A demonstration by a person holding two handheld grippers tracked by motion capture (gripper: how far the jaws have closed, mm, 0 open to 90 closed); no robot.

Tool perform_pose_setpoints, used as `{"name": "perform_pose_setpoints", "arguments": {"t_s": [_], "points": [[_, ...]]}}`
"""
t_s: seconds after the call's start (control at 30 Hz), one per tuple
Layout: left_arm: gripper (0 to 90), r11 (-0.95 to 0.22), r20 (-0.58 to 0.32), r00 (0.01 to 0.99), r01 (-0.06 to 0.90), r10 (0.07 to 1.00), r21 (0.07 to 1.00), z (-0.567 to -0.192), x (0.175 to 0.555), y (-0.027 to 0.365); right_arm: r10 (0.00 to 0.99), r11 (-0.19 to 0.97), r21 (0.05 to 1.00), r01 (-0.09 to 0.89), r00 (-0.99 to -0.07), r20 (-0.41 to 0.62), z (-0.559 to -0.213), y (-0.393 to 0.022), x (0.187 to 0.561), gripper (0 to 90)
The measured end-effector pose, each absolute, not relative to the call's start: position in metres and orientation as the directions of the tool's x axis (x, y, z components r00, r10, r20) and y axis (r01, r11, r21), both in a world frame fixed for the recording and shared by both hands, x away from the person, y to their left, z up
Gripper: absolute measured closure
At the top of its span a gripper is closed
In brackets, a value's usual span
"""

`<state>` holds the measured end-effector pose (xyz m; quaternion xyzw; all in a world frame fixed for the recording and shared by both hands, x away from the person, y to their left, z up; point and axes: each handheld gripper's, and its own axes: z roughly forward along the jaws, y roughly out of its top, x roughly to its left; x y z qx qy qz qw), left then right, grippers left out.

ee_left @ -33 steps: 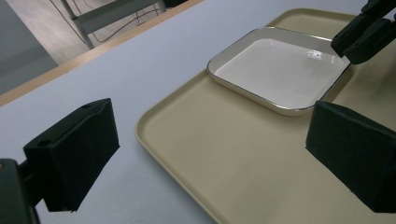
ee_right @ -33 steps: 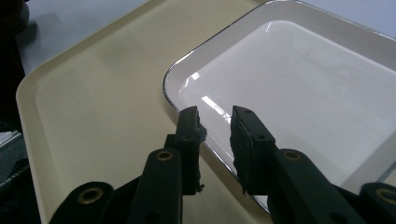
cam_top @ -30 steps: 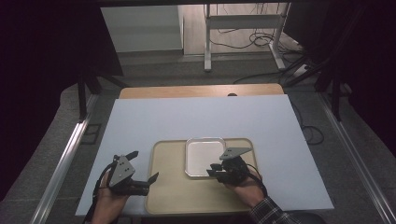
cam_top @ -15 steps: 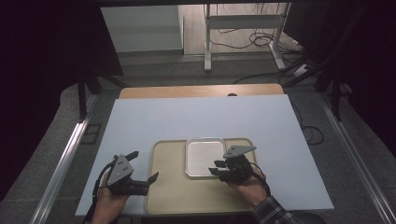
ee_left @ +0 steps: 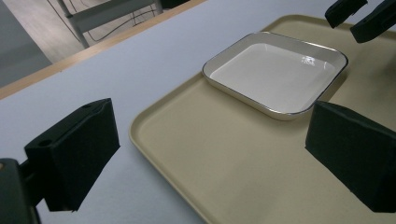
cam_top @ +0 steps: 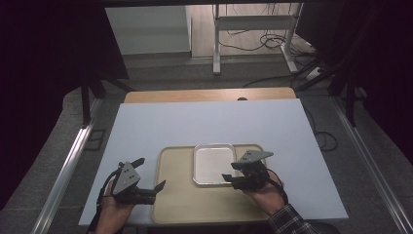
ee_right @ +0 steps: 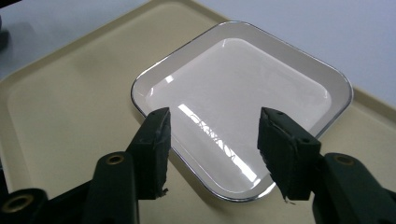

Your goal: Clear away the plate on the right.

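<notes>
**Dish pickup: approach stage, no grip yet**

Right gripper [ee_right: 212, 154] poised over near rim of white square dish [ee_right: 243, 102], jaws apart, astride the edge, not clamped. Left gripper [ee_left: 210, 154] wide open, holding nothing, astride left edge of beige tray [ee_left: 201, 154]. Dish resting on tray, ahead of both grippers. Grasp and lift judged outstanding. No legible brands, labels or writing

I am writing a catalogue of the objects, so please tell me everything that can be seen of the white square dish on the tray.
The white dish is square with rounded corners, a shallow raised wall and a thin dark, metallic-looking rim. It looks glossy, like enamel or glazed ceramic, and reflects light. It is empty and lies flat, upright, on the far part of the beige tray. The right gripper is open, its fingers over the dish's near edge; whether they touch it cannot be told.
</notes>
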<state>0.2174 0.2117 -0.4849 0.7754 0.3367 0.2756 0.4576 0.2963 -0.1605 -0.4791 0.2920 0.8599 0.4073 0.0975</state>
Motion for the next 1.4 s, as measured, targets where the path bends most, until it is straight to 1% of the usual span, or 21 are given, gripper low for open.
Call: {"name": "perform_pose_setpoints", "arguments": {"t_s": [0.03, 0.07, 0.43, 0.57, 0.73, 0.87, 1.03, 1.2, 1.27, 1.4], "points": [[2.3, -0.355, 0.119, 0.621, 0.270, 0.774, 0.895, -0.485, 0.217, 0.212, 0.582, 0.498, 0.757, 0.423, -0.810, 0.070, -0.479, -0.161, 0.296, 43.7], [2.3, -0.355, 0.120, 0.621, 0.270, 0.775, 0.895, -0.485, 0.217, 0.212, 0.583, 0.502, 0.757, 0.418, -0.810, 0.060, -0.478, -0.163, 0.297, 41.4], [2.4, -0.361, 0.127, 0.620, 0.268, 0.774, 0.893, -0.485, 0.217, 0.212, 0.609, 0.484, 0.768, 0.418, -0.792, 0.048, -0.473, -0.178, 0.299, 27.6], [2.4, -0.362, 0.127, 0.620, 0.268, 0.774, 0.893, -0.485, 0.218, 0.212, 0.619, 0.465, 0.785, 0.409, -0.784, 0.041, -0.468, -0.185, 0.297, 20.7], [2.4, -0.363, 0.129, 0.620, 0.268, 0.774, 0.893, -0.485, 0.218, 0.212, 0.624, 0.462, 0.797, 0.390, -0.781, 0.021, -0.464, -0.193, 0.295, 13.1], [2.4, -0.364, 0.130, 0.619, 0.267, 0.774, 0.893, -0.485, 0.218, 0.212, 0.624, 0.480, 0.794, 0.372, -0.781, -0.011, -0.463, -0.199, 0.291, 9.2], [2.4, -0.365, 0.132, 0.618, 0.266, 0.775, 0.892, -0.486, 0.218, 0.212, 0.633, 0.483, 0.796, 0.364, -0.773, -0.031, -0.463, -0.209, 0.286, 7.3], [2.4, -0.369, 0.136, 0.618, 0.266, 0.775, 0.891, -0.486, 0.218, 0.212, 0.665, 0.466, 0.800, 0.378, -0.746, -0.034, -0.464, -0.227, 0.280, 6.8], [2.4, -0.370, 0.138, 0.618, 0.266, 0.774, 0.890, -0.486, 0.218, 0.212, 0.690, 0.461, 0.789, 0.406, -0.723, -0.031, -0.467, -0.239, 0.278, 6.8], [2.4, -0.371, 0.140, 0.617, 0.264, 0.774, 0.890, -0.485, 0.218, 0.212, 0.713, 0.446, 0.778, 0.442, -0.701, -0.011, -0.472, -0.250, 0.280, 6.9]]}}
